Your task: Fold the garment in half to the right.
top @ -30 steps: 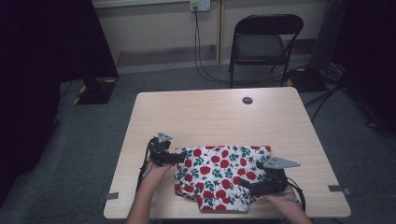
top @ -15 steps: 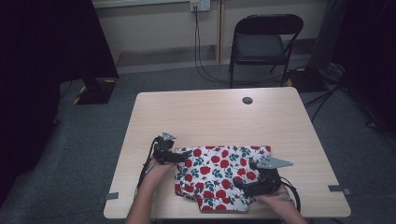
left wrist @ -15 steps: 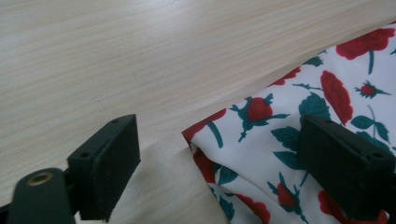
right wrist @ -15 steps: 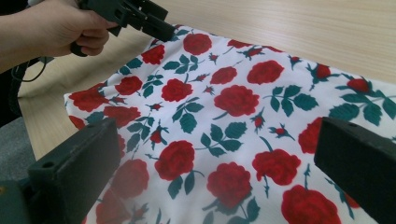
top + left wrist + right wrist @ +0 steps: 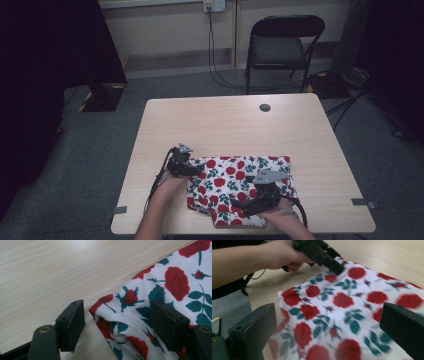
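Observation:
A white cloth (image 5: 240, 185) printed with red roses and green leaves lies folded on the near half of the table. My left gripper (image 5: 195, 171) sits at the cloth's left corner. In the left gripper view the corner of the cloth (image 5: 160, 290) lies between the jaws of that gripper (image 5: 116, 322), which have just been closing and still stand apart, one pad on bare wood. My right gripper (image 5: 239, 204) hovers over the cloth's near edge, pointing left. Its jaws (image 5: 329, 325) are wide open above the cloth (image 5: 347, 302), facing the left gripper (image 5: 322, 255).
The light wooden table (image 5: 225, 125) carries a small black round thing (image 5: 265, 107) near its far edge. A black folding chair (image 5: 282, 45) stands beyond the table, with cables on the floor beside it. Tape marks (image 5: 119, 209) sit at the table's near corners.
My right gripper has slid left along the cloth's near edge. The left gripper has stayed at the cloth's left corner.

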